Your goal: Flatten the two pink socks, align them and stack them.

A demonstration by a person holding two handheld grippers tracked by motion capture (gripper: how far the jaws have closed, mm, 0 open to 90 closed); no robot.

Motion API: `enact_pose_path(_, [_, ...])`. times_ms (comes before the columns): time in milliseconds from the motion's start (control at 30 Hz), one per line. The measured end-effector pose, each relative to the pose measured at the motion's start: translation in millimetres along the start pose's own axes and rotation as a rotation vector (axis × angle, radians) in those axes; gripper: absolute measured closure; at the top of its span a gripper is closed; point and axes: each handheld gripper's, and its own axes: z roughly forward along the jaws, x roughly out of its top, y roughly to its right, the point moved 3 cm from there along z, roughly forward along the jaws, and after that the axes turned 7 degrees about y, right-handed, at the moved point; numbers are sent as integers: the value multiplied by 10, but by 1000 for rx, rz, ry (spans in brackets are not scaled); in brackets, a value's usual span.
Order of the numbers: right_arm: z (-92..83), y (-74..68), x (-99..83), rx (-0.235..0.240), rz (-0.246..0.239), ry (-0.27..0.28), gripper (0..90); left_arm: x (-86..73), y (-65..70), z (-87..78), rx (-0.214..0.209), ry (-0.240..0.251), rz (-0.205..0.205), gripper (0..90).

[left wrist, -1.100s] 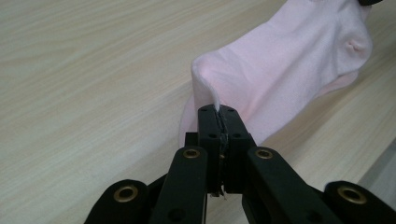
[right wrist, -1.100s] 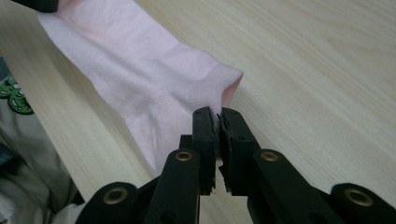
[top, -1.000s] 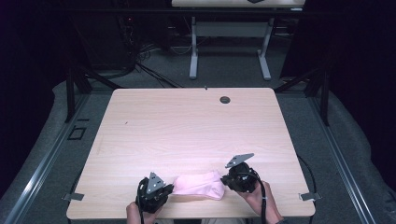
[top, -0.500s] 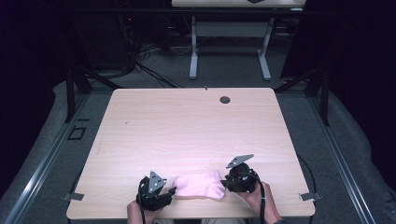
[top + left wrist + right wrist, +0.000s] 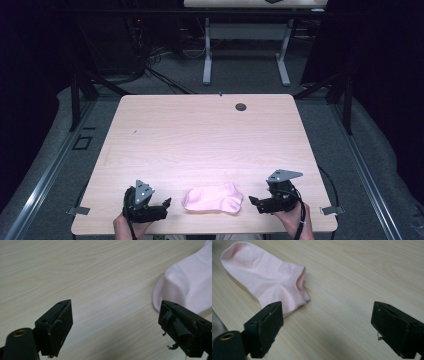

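A: Where is the pink sock [image 5: 213,198] lying?
B: Flat at the table's [image 5: 200,135] near edge, between both grippers.
A: Are they holding it?
B: No. Left gripper [image 5: 165,204] and right gripper [image 5: 254,203] jaws have just been opening; they are standing wide, with nothing between them. Release looks done.

Both hands rest low at the near edge, well apart. The left gripper [image 5: 167,204] points right and the right gripper [image 5: 253,202] points left; both have just been opening, jaws wide, nothing between them
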Motion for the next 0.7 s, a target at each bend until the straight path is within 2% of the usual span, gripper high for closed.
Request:
enact_pose_path(100, [-56, 102, -89, -23, 30, 2, 22, -33, -79, -18, 23, -9, -9, 84])
enact_pose_path(133, [-70, 147, -129, -37, 52, 13, 8, -74, -160, -24, 41, -13, -17, 78])
enact_pose_path(300, [-84, 333, -279, -109, 86, 8, 0, -217, -375, 45, 80, -52, -55, 38])
enact_pose_path(367, [-61, 414, -346, -137, 99, -14, 0, -283, -456, 99, 87, -75, -67, 23])
enact_pose_path(500, [13, 572, -475, -176, 133, -41, 0, -369, -578, 205, 93, -103, -92, 13])
enact_pose_path(533, [36, 608, -506, -182, 140, -50, 0, -389, -609, 235, 78, -110, -113, 7])
enact_pose_path(567, [59, 640, -535, -190, 148, -53, 0, -389, -609, 235, 78, -110, -113, 0])
enact_pose_path(600, [76, 674, -569, -193, 157, -48, 0, -406, -663, 268, 75, -86, -131, 2])
enact_pose_path(633, [76, 674, -569, -193, 157, -48, 0, -406, -663, 268, 75, -86, -131, 2])
enact_pose_path(667, [76, 705, -594, -207, 161, -15, 3, -402, -708, 294, 76, -73, -133, 2])
enact_pose_path(700, [78, 716, -598, -219, 156, -8, 4, -397, -730, 307, 74, -71, -129, 1])
